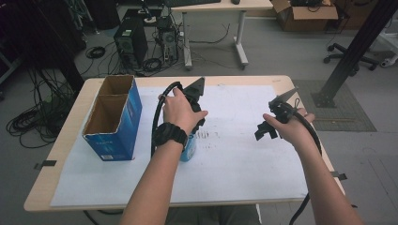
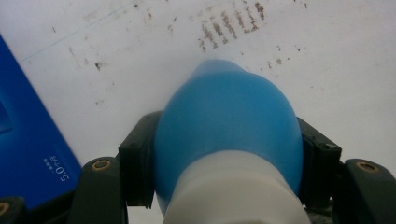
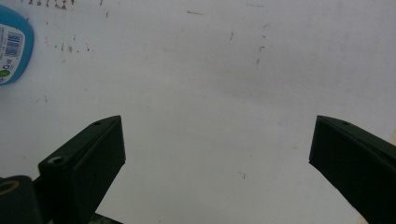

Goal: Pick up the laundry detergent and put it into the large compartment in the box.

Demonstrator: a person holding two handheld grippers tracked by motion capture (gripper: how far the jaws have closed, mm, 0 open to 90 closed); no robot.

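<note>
A blue bottle (image 2: 226, 121) with a white end toward the camera sits between the black pads (image 2: 135, 163) of my left gripper (image 2: 226, 154), which is shut on its rounded body. From above, the bottle (image 1: 189, 149) pokes out under the left hand, over the white paper sheet (image 1: 234, 159), and the left gripper (image 1: 191, 136) points down at it. My right gripper (image 1: 265, 131) hovers over the paper to the right, apart from the bottle. Its jaws stand wide open (image 3: 217, 149) with bare paper between them. The bottle's labelled side (image 3: 11, 46) lies at the upper left there.
An open blue cardboard box (image 1: 115, 117) stands on the table's left side, close to the bottle; its blue wall (image 2: 28, 140) is just left of the left gripper. The wooden table edge (image 1: 300, 93) runs past the paper. Desks, computers and cables sit on the floor beyond.
</note>
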